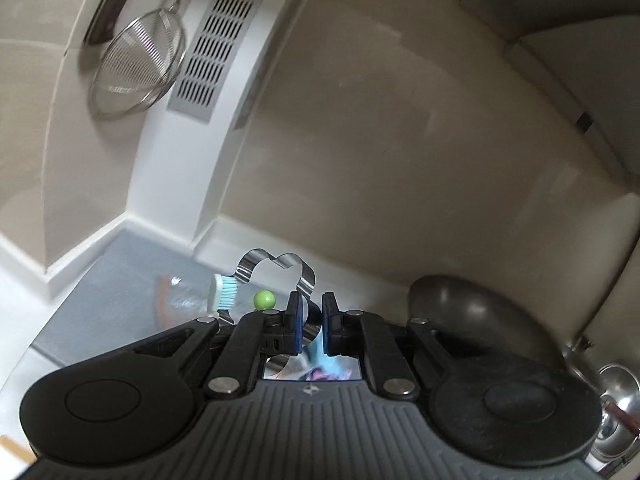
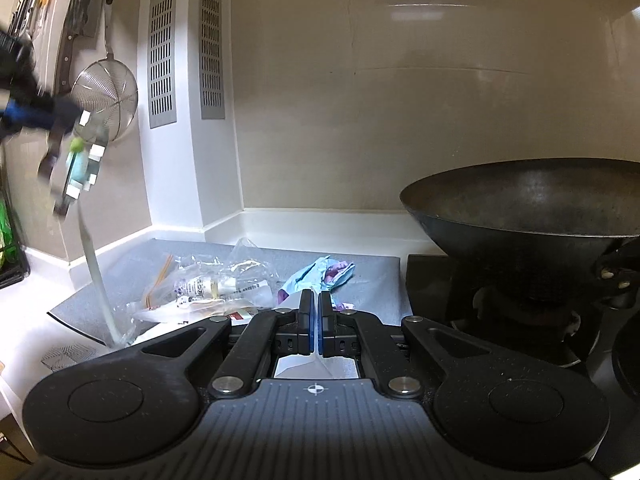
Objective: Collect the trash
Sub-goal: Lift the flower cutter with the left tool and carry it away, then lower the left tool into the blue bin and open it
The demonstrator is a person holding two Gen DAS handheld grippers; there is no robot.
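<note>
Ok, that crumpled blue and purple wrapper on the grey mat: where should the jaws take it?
Likely the raised blue fold at the near left end of the wrapper, coming down from above and in front. It is crumpled and stands up off the grey mat, so a ridge fits between the jaws.

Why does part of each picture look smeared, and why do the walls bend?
Left wrist view: the strainer and mat clutter smear with motion. Right wrist view: mostly sharp, only the left gripper blurs; glare streaks the wall. Fisheye lenses curve the walls in both.
</note>
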